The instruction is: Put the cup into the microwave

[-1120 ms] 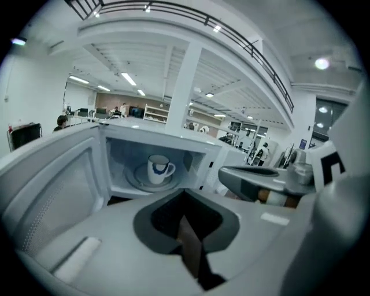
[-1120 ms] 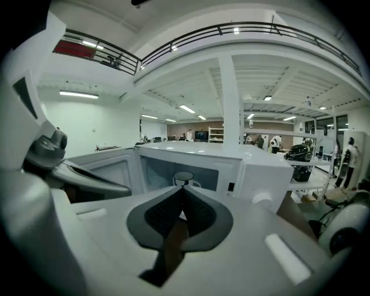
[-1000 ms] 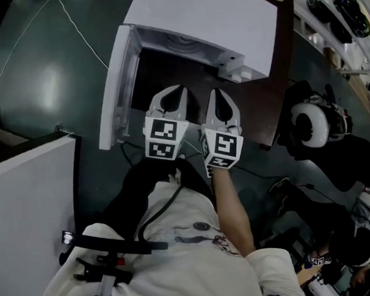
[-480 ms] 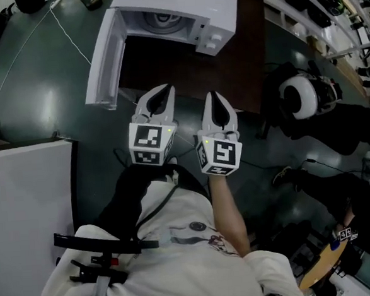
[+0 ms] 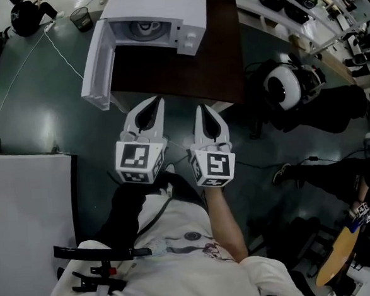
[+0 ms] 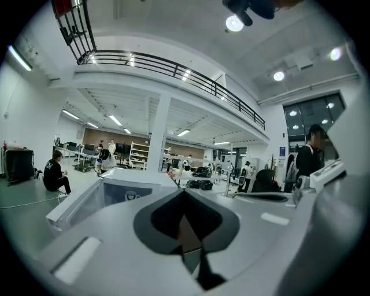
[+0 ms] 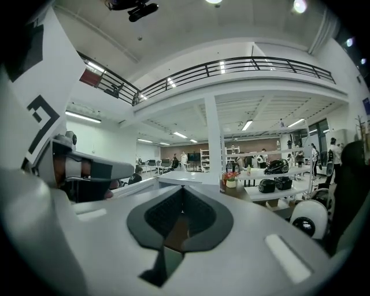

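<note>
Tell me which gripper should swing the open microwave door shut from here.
Left, probably. The door hangs open off the left side of the microwave. The left gripper sits just below it on that side, while the right gripper is farther from it. Both are shut and empty.

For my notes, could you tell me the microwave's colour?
The microwave is white; head view shows it best.

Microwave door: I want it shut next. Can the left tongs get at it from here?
Likely yes with a stretch: the door stands open, nothing between it and the left tongs.
</note>
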Tool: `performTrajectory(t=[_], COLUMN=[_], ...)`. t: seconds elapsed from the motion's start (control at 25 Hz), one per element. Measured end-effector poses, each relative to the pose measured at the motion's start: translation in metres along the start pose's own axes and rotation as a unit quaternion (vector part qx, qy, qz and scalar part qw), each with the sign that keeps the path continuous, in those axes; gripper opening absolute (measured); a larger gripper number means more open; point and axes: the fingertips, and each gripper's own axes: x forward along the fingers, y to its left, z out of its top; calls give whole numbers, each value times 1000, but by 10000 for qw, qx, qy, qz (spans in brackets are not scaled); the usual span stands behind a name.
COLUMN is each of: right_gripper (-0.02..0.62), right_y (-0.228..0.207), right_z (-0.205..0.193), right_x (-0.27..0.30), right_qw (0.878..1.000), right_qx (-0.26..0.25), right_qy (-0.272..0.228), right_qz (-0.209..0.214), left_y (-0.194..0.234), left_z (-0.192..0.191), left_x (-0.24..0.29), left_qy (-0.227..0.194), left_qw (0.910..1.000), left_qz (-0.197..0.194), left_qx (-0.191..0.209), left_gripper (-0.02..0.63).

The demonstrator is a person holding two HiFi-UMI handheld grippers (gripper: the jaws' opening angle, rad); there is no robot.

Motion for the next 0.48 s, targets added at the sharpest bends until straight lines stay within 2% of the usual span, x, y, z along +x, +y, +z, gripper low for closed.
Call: performTrajectory(t=[0.32,0.48], right_gripper=[2,2], right_y=[18,39], right_z=[2,0], right_x=[-37,-59], right_qw=[9999,9997], right_qx=[111,145], right_qy=[47,68], right_qz=[-110,-203], left_y=[-8,-7], left_z=[-11,-21], left_x=[-39,-74], left_qy=[112,177], left_qw=[9998,9995], left_qz=[-150,-224], left_qx=[-104,-141], left_gripper=[-3,-3])
